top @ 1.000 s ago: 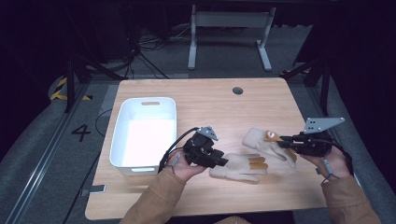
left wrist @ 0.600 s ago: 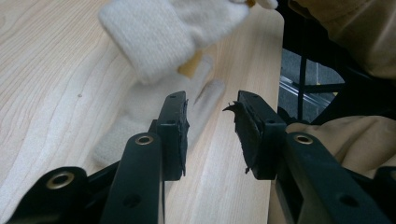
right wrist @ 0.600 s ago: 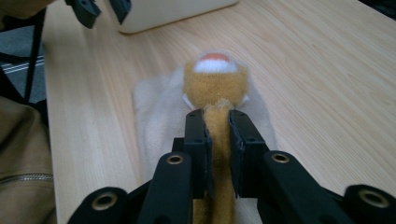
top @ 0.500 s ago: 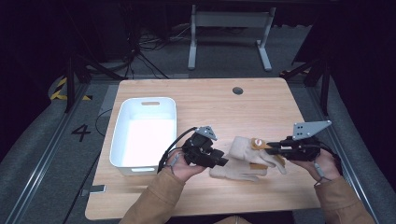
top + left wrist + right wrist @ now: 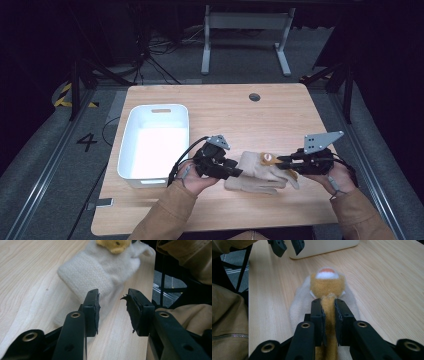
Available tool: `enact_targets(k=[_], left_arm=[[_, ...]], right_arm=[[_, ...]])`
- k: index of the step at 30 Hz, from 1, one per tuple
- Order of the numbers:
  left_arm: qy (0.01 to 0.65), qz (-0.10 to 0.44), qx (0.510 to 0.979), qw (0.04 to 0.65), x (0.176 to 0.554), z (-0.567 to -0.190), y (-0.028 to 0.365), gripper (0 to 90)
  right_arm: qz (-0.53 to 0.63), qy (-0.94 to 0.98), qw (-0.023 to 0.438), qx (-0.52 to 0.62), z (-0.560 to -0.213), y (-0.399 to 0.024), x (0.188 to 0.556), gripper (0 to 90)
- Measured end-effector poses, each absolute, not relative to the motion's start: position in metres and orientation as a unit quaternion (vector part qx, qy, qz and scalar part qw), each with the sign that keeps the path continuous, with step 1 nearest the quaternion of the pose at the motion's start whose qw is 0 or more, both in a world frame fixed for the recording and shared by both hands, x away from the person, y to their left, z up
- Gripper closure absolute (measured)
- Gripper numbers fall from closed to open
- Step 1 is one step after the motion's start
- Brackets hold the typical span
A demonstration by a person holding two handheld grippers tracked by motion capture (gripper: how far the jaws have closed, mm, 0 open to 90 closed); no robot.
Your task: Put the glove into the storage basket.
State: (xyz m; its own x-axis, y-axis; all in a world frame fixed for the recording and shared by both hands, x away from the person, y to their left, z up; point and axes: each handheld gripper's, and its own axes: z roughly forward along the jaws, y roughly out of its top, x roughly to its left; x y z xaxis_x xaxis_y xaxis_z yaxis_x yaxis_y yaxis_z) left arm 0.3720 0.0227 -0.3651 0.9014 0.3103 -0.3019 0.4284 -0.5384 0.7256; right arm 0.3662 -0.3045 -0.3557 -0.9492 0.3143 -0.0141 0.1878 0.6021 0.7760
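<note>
The right gripper (image 5: 328, 312) pinches the tan part of the cream glove (image 5: 260, 172), lying right of the white bin (image 5: 155, 142). The left gripper (image 5: 112, 307) has its jaws spread at the cuff, not pressing it.

Room dark, overhead light only on the table (image 5: 280, 120). White bin (image 5: 155, 142) glares, interior blown out. High view soft, low detail. Gripper views sharp on the jaws; the plush glove (image 5: 100, 270) blurs farther off. Shadows faint.

Lab or test bay — lone wooden table (image 5: 280, 115), metal floor rails (image 5: 45, 165), loose cables (image 5: 160, 47), dark surround.
</note>
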Motion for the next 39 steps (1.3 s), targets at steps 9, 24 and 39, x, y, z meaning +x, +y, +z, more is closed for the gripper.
enact_targets(k=[9, 24, 39], left_arm=[[0.228, -0.061, 0.874, 0.426, 0.368, -0.368, 0.033, 61.3], [0.234, -0.062, 0.874, 0.422, 0.366, -0.371, 0.035, 61.2], [0.233, -0.06, 0.879, 0.412, 0.366, -0.375, 0.031, 61.2]], right_arm=[[0.416, 0.901, 0.056, 0.113, -0.364, -0.284, 0.375, 79.1], [0.395, 0.915, 0.03, 0.081, -0.381, -0.267, 0.382, 78.9], [0.363, 0.927, 0.014, 0.099, -0.397, -0.271, 0.39, 77.4]])
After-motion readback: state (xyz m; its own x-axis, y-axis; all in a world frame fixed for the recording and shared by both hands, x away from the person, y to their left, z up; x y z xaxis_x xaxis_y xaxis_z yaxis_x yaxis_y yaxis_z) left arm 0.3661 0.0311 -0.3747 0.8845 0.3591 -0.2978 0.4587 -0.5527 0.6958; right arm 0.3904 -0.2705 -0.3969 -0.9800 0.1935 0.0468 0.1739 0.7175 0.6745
